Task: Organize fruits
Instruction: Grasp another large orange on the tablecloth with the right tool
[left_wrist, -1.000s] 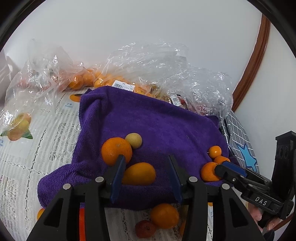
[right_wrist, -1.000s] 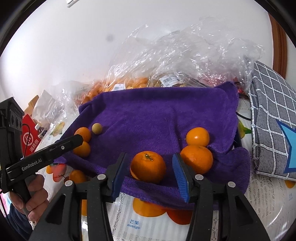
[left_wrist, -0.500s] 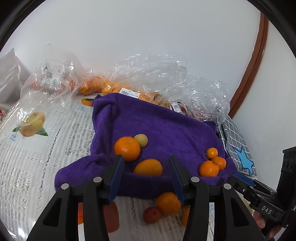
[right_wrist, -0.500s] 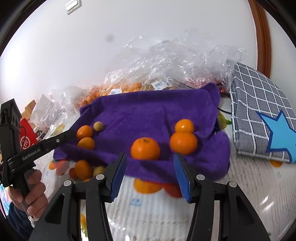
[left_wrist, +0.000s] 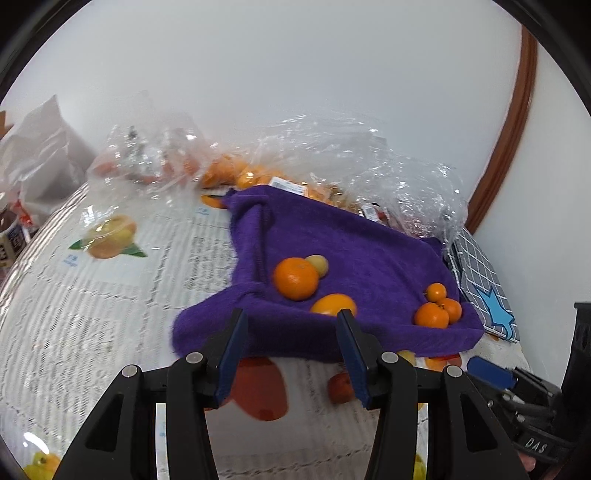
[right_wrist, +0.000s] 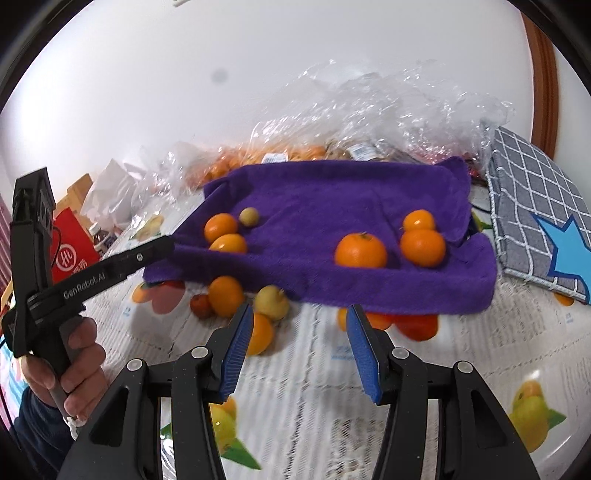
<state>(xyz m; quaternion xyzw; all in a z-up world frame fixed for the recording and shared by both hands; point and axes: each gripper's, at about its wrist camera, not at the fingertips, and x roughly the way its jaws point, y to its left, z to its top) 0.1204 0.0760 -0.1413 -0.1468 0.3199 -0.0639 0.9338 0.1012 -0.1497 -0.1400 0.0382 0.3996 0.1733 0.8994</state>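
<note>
Oranges (right_wrist: 360, 250) lie on a purple towel (right_wrist: 332, 199) at frame centre, on a fruit-printed tablecloth (left_wrist: 92, 295) against a white wall (left_wrist: 295, 74). Clear plastic bags (right_wrist: 388, 110) are behind it. The left gripper (left_wrist: 291, 354) and right gripper (right_wrist: 300, 349) both stand apart, holding nothing.

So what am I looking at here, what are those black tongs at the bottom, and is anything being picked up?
Those are two hand-held grippers, each carrying a wide-angle camera that looks along its fingers. One picture is from the left gripper, the other from the right gripper. Both are open and hold nothing. In the right view you also see the person's left hand on its handle. A purple towel lies on a fruit-print tablecloth, carrying oranges and one small yellowish fruit. More fruit sits at its near edge; clear plastic bags lie behind.
</note>
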